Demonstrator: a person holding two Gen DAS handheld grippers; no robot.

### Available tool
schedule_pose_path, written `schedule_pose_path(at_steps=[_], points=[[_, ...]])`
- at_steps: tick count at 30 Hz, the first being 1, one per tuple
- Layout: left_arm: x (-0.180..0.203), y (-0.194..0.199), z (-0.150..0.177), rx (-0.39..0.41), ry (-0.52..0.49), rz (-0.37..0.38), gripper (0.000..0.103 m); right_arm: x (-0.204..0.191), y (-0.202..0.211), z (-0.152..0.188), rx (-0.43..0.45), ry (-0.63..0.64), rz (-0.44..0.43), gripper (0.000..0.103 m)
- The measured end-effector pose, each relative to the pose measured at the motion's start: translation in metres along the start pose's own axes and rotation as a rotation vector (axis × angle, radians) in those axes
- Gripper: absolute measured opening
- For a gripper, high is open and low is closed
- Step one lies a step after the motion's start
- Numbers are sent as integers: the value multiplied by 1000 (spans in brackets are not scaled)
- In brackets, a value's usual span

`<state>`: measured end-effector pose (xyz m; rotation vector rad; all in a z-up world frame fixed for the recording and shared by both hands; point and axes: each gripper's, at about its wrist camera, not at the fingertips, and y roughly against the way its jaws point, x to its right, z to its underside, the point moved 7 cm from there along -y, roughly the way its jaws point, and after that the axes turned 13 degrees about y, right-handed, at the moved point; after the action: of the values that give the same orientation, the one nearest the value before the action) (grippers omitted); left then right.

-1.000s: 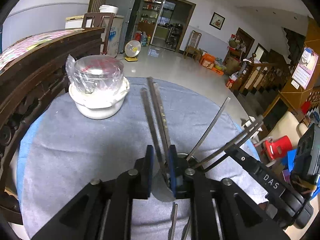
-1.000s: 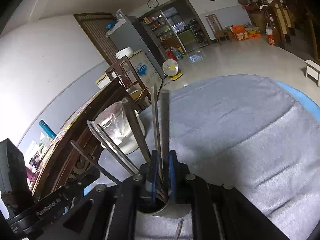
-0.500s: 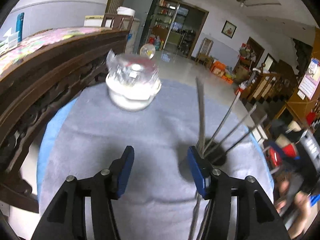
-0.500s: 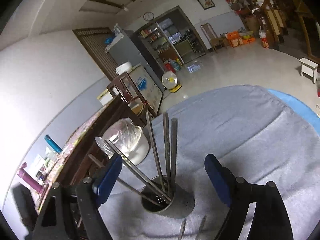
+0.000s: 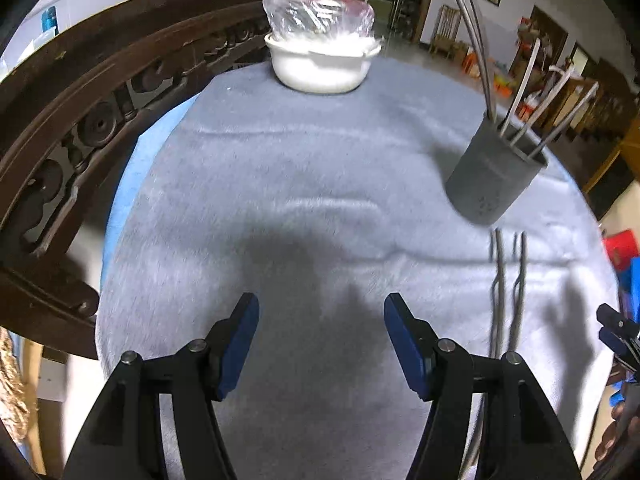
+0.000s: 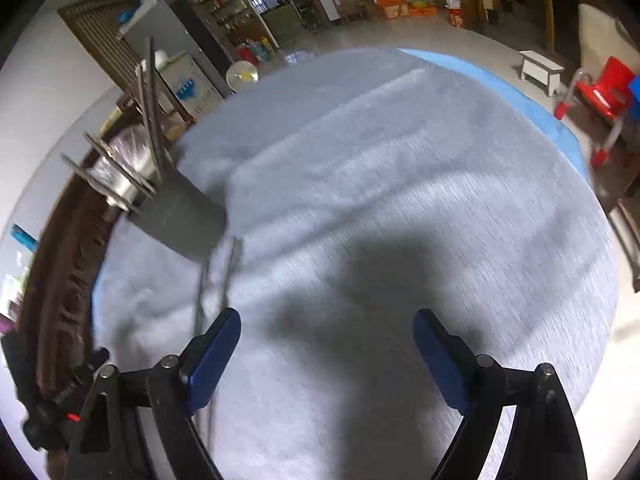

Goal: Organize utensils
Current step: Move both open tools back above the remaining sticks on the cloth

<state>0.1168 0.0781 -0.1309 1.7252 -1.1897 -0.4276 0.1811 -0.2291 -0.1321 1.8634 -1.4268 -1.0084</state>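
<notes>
A dark grey utensil holder (image 5: pixel 494 178) stands on the grey cloth at the right of the left wrist view, with several metal utensils (image 5: pixel 478 52) sticking out of it. It also shows at the left of the right wrist view (image 6: pixel 180 220). Two metal utensils (image 5: pixel 508 300) lie flat on the cloth just in front of the holder, also seen in the right wrist view (image 6: pixel 216 276). My left gripper (image 5: pixel 321 316) is open and empty, above bare cloth left of them. My right gripper (image 6: pixel 327 330) is open and empty, to the right of them.
A white bowl covered with plastic wrap (image 5: pixel 322 52) sits at the far side of the round table (image 5: pixel 224 184). A carved dark wooden bench back (image 5: pixel 80 100) runs along the table's left edge. A red chair (image 6: pixel 600 92) stands on the floor beyond the right edge.
Both grippers were shut on utensils over the holder; they have opened, let go and pulled back and apart. The holder now stands farther away with the utensils left in it.
</notes>
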Motion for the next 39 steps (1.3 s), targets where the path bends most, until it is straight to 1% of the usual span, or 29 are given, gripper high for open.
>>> schedule_pose_path(at_steps=[10,14,20,24,26,27,28,29,30,31,32,36,39], points=[[-3,-1,17,-23,-31,-21,66,-17,-1,16,14,74,15,90],[-6,-8,21,-40,-39,-35,66,-21,-6,22,-6,85,11,90],[-12,-19,28,-61,-35,-57,66,-19,-9,26,-15,90,32,90],[-12,-30,35,-90,-49,-74,66,-15,-19,35,-45,83,46,90],[-11,-31,37,-68,-64,-87,76,-15,-20,38,-31,107,57,90],[-12,-32,37,-65,-63,-91,78,-16,-21,39,-30,123,65,90],[-13,-32,38,-58,-53,-89,82,-17,-21,40,-29,133,70,90],[-14,-32,37,-54,-43,-87,88,-18,-22,41,-23,144,74,92],[-16,-34,37,-46,-30,-92,92,-19,-22,42,-15,153,71,95],[-18,-35,37,-39,-25,-98,99,-21,-23,43,0,165,66,97],[-21,-37,37,-30,-12,-98,103,-22,-23,44,9,174,69,98],[-21,-33,40,22,-20,-82,103,-30,-26,51,50,251,118,101],[-21,-33,40,34,-19,-79,103,-36,-31,55,50,295,160,103]])
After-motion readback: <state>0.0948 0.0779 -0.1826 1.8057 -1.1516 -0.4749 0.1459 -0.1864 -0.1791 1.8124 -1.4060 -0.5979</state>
